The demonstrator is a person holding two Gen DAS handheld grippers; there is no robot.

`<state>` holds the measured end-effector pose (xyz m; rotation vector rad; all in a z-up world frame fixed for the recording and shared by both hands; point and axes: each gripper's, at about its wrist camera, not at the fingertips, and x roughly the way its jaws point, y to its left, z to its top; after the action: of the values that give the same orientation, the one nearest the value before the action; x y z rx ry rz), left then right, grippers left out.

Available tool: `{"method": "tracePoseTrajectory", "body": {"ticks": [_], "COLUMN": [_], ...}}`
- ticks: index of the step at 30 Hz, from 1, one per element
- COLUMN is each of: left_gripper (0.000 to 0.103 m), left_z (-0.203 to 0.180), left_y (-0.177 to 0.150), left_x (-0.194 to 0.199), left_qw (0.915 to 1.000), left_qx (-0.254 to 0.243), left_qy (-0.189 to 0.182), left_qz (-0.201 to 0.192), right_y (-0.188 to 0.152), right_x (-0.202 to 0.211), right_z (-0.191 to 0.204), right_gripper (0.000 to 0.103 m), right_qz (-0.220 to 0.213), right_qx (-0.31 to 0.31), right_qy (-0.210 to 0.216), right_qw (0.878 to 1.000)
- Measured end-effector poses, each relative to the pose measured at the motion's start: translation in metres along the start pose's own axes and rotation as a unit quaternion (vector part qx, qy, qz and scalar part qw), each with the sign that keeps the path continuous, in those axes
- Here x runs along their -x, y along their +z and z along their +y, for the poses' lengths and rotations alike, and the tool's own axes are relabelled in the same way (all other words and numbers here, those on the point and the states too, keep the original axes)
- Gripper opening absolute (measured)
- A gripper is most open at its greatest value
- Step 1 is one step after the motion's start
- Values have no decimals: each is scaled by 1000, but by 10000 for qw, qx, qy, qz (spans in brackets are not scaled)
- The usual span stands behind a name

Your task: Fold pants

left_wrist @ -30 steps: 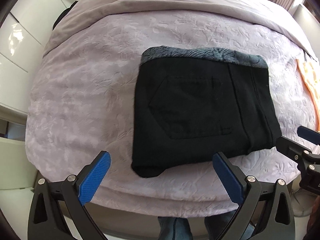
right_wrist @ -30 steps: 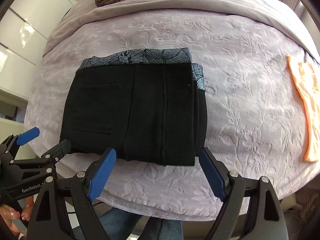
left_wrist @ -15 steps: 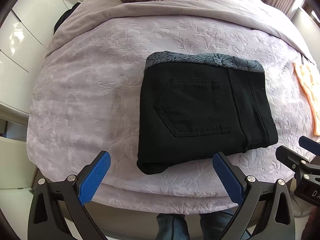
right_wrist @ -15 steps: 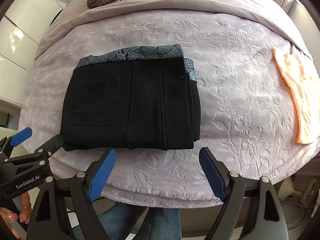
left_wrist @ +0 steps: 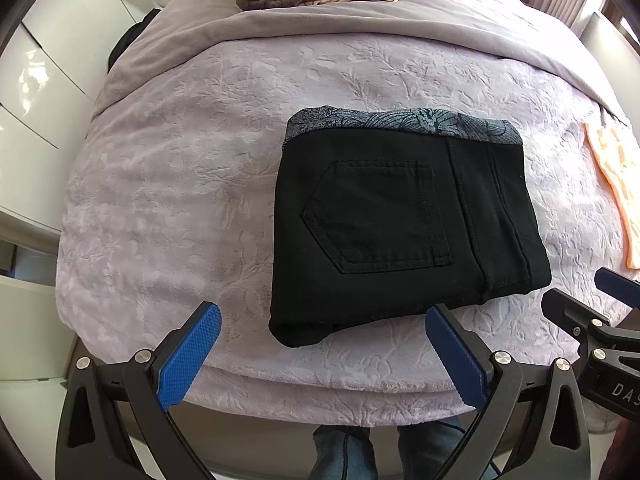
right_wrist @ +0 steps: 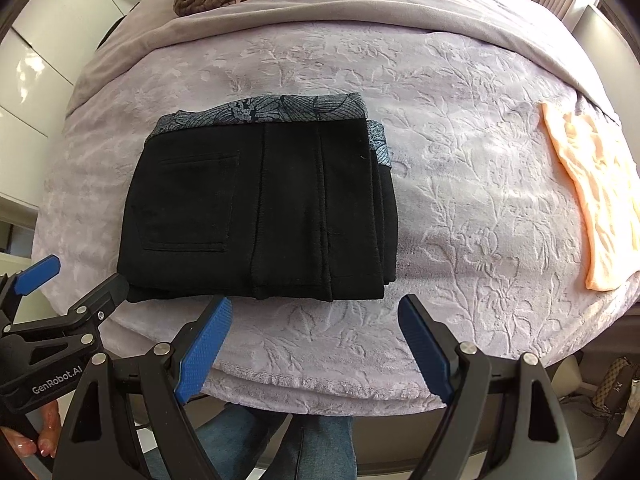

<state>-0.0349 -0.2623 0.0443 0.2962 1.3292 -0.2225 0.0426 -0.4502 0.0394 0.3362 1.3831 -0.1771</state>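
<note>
Folded black pants (left_wrist: 404, 228) lie near the bed's (left_wrist: 168, 184) front edge. My left gripper (left_wrist: 320, 356) and right gripper (right_wrist: 314, 344) hover released, grasping nothing. Lower fold layers are hidden; the peach garment (right_wrist: 596, 196) is cut off.

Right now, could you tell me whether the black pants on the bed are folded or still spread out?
Folded. The black pants lie as a compact rectangle on the bed, stacked layers showing along one edge, back pocket on top.

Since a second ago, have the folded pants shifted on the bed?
No. In the right wrist view the folded pants keep about the same gap to the peach cloth and the grey blanket fold.
</note>
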Motion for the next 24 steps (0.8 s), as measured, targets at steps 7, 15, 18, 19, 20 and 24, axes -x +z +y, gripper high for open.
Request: {"method": "tracePoseTrajectory", "body": {"ticks": [7,15,18,19,20,24], "left_gripper": [103,103,103,103,103,103], "left_z": [0,-2,-2,-1,-2,-1], "left_y": [0,1,1,1,1,1], "left_x": [0,1,1,1,1,2], "left_qw": [10000,10000,10000,10000,10000,10000], "left_qx": [-13,-13,-24,-28,-37,-59], "left_qy": [28,35,38,42,36,37], "left_qz": [5,9,-1,-4,-4,-13], "right_y": [1,1,1,0,0,1], "right_x": [0,1,1,1,1,1], "right_z": [0,1,2,2,2,2], "right_gripper": [87,87,87,87,87,87], "right_qz": [2,1,1,0,-4,-4], "right_qx": [-18,-25,-22,-18,-23,-18], "right_qy": [4,-18,-20,-24,-26,-23], "right_qw": [10000,10000,10000,10000,10000,10000]}}
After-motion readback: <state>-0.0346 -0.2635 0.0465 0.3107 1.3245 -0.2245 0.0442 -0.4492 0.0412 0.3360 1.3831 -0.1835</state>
